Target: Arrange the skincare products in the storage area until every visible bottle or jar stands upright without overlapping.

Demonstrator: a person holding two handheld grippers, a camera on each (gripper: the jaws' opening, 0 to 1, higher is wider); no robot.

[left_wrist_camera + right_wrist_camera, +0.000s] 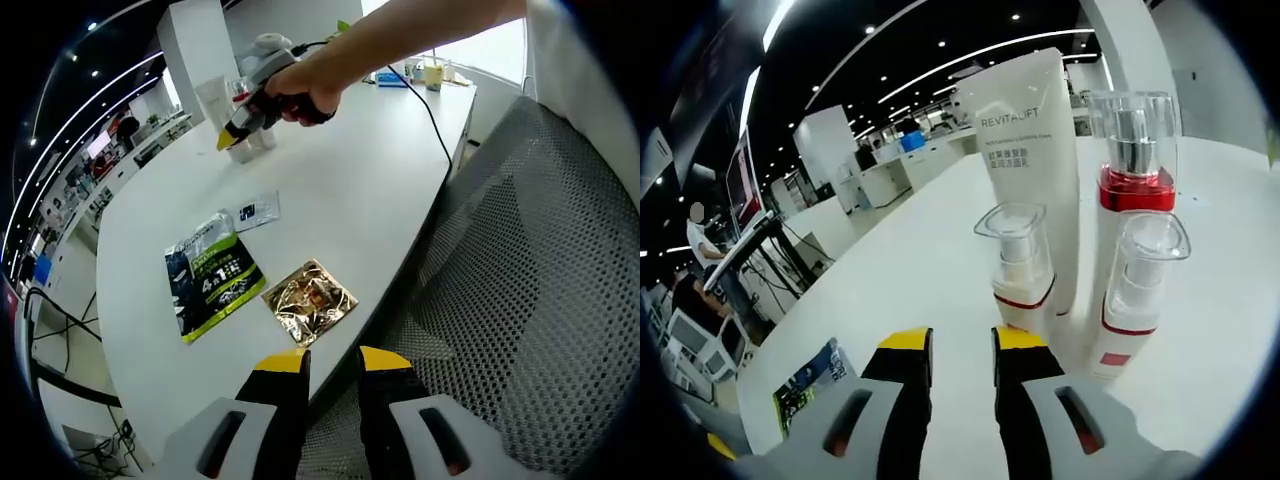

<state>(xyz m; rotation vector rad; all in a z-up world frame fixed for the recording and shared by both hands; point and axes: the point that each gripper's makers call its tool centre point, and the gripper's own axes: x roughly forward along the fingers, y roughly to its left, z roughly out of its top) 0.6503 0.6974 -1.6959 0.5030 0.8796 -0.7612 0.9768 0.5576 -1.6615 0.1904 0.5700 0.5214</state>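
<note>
Right gripper (961, 345), jaws narrowly parted and empty, is nosing toward the small pump bottle (1019, 268) mid-frame. It's looking light, slick and tippy, so I'd pinch the body below the clear cap.

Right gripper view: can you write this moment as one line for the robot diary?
right tool: open, near pump bottles | small pump bottle: upright | white Revitalift tube: upright behind | left tool: open, over table edge

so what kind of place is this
Probably an open-plan office or showroom: a long white table, a mesh office chair beside it, ceiling spotlights and rows of desks behind the Revitalift tube.
</note>
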